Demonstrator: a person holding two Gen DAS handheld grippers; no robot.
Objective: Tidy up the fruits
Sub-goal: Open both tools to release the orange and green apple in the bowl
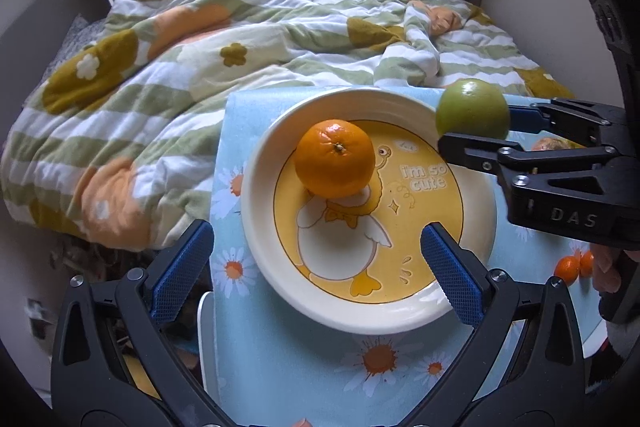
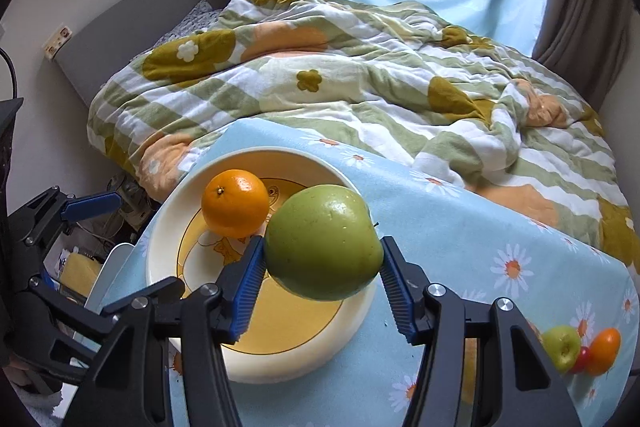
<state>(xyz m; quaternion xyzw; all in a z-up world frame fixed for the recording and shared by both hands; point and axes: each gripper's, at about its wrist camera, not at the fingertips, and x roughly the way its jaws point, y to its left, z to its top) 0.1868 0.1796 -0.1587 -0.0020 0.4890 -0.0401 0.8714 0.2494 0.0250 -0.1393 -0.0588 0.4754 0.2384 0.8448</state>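
A cream plate (image 1: 260,227) (image 2: 160,239) with a yellow duck picture sits on the blue daisy tablecloth. An orange (image 1: 335,158) (image 2: 235,203) lies in it at the far side. My right gripper (image 2: 322,267) is shut on a green apple (image 2: 323,242) and holds it above the plate's right rim; the apple also shows in the left wrist view (image 1: 473,109). My left gripper (image 1: 316,263) is open and empty, its fingers either side of the plate's near part.
More fruit lies at the table's right: a small green apple (image 2: 562,347), an orange one (image 2: 604,351) (image 1: 567,269) and something red (image 2: 583,359). A rumpled flowered quilt (image 1: 160,87) covers the bed behind the table. The table's left edge (image 1: 214,267) drops off to floor clutter.
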